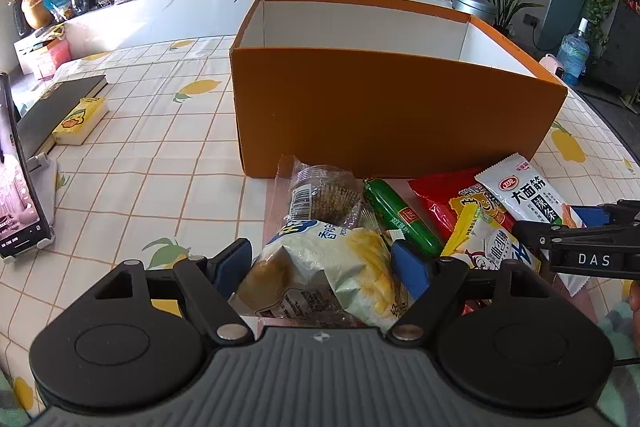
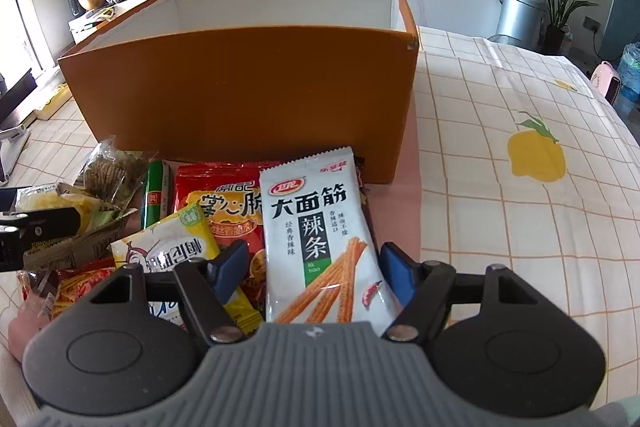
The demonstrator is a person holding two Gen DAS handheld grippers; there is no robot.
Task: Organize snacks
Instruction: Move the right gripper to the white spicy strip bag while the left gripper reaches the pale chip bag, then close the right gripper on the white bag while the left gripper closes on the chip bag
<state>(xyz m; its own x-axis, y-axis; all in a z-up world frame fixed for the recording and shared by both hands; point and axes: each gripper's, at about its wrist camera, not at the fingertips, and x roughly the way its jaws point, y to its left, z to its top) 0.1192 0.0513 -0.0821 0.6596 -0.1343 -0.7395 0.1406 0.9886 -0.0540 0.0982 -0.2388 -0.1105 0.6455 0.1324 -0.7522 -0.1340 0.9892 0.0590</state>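
Left wrist view: I am holding my left gripper (image 1: 320,261) with its jaws spread wide on either side of a pale green and white snack bag (image 1: 332,267), the blue pads (image 1: 410,269) clear of it and gripping nothing. Just beyond the bag, a wrapped cake in clear film (image 1: 320,193) and a green sausage stick (image 1: 400,217) are lying against the pile, and my right gripper (image 1: 576,231) is entering from the right edge.

Right wrist view: I am keeping my right gripper (image 2: 308,269) part open around a white spicy-strip packet (image 2: 320,239); whether the pads are pressing on its edges I cannot tell. The packet is lying flat on top of a red bag (image 2: 218,203) and beside a yellow and white packet (image 2: 176,247).

All the snacks are sitting on the checked tablecloth (image 2: 500,207), just in front of the orange box (image 2: 240,99), whose visible inside walls are bare.

I am judging these packets as light, soft and slippery: the foil will crumple and slide, and the contents may crush. I am favouring a hold across the middle of the white packet's width, and across the puffed body of the green bag, with gentle pressure.
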